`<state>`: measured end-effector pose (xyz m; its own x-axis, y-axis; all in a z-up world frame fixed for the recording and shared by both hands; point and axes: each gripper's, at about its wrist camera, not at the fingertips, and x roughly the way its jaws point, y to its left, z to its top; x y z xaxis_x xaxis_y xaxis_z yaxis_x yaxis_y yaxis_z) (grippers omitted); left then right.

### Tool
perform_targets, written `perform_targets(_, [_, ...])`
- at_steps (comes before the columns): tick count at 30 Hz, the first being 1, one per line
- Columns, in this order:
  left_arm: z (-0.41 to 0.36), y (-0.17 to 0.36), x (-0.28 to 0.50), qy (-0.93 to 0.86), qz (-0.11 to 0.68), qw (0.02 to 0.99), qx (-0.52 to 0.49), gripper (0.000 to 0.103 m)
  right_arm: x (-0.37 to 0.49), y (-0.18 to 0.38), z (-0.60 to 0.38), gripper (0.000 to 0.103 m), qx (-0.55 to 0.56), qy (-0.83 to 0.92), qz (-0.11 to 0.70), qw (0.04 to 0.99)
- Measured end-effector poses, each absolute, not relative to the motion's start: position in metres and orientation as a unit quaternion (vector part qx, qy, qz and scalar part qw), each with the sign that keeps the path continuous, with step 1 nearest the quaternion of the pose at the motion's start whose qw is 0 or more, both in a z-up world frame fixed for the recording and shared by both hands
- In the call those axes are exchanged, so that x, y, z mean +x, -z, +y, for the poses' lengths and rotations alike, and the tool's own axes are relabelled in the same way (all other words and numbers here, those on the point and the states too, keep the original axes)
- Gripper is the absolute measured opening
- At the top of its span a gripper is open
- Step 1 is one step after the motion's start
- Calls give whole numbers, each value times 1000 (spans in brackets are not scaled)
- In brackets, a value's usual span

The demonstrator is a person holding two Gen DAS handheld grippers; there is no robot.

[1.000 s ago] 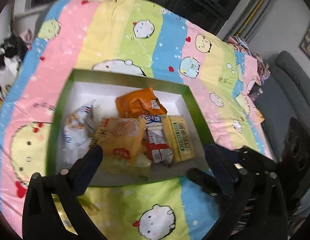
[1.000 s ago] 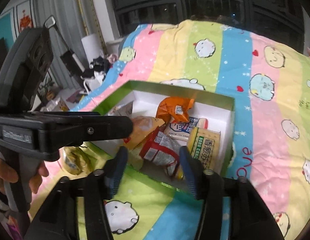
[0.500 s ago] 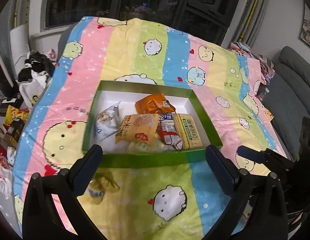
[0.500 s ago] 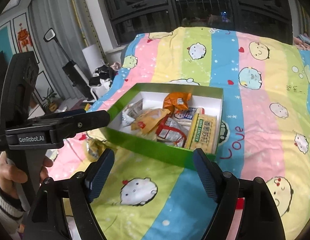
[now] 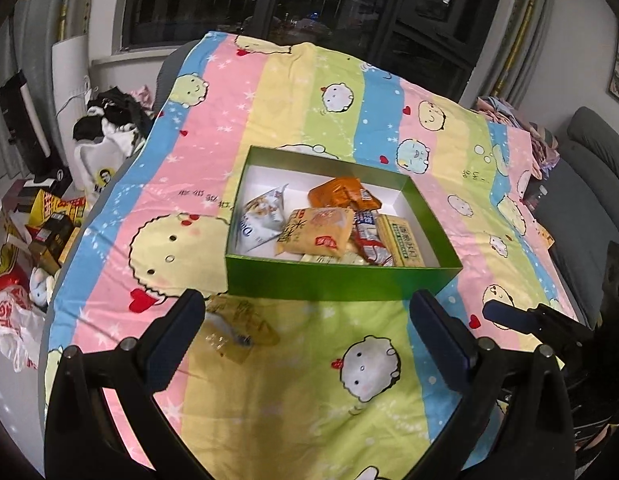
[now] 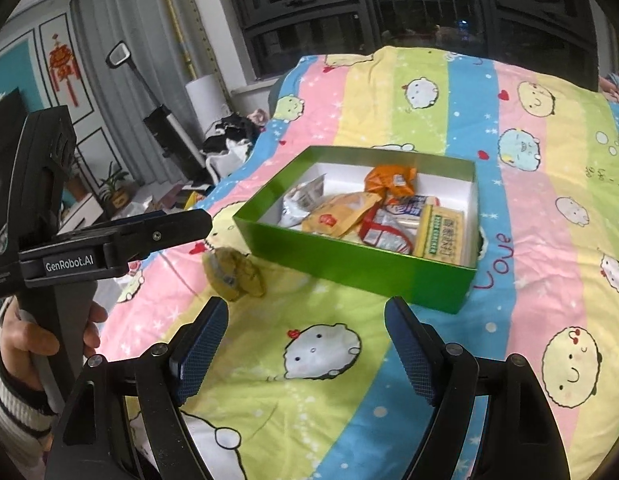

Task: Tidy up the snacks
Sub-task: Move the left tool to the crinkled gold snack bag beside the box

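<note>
A green box [image 5: 341, 282] with a white inside sits on a striped cartoon bedspread [image 5: 293, 92]. Inside lie several snack packets: an orange one [image 5: 343, 198], a white one [image 5: 261, 220], a yellow one [image 5: 317, 236] and a yellow-green cracker pack [image 5: 403, 246]. One clear yellowish packet [image 5: 233, 328] lies on the cloth outside the box, by its near left corner. My left gripper [image 5: 305, 304] hovers in front of the box, open and empty. My right gripper [image 6: 305, 308] is also back from the box [image 6: 349, 264], open and empty, with the loose packet [image 6: 233, 276] ahead to its left.
Boxes, bags and a white plastic bag [image 5: 13, 312] clutter the floor left of the bed, with a clothes pile [image 5: 109, 128] further back. A grey sofa [image 5: 589, 184] stands on the right. Dark windows [image 5: 309, 0] are behind. A person's hand [image 6: 25, 332] holds the left gripper's handle.
Both grippers have drawn back from the box, which now looks smaller and further off. The right jaws have widened. The loose packet outside the box has come into clear view.
</note>
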<state>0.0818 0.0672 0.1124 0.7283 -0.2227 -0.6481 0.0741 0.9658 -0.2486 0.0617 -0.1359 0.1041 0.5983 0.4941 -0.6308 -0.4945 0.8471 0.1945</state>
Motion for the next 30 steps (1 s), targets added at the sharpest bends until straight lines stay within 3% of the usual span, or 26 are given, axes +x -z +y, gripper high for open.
perform_targets(19, [155,-48,75,28,399,900,-172,103,69,-56,-78,81,-41,-301,409,860])
perform_targets(30, [138,-37,87,80,390,903,-160,103,92,-26,-41,81,-52,-333,417,844])
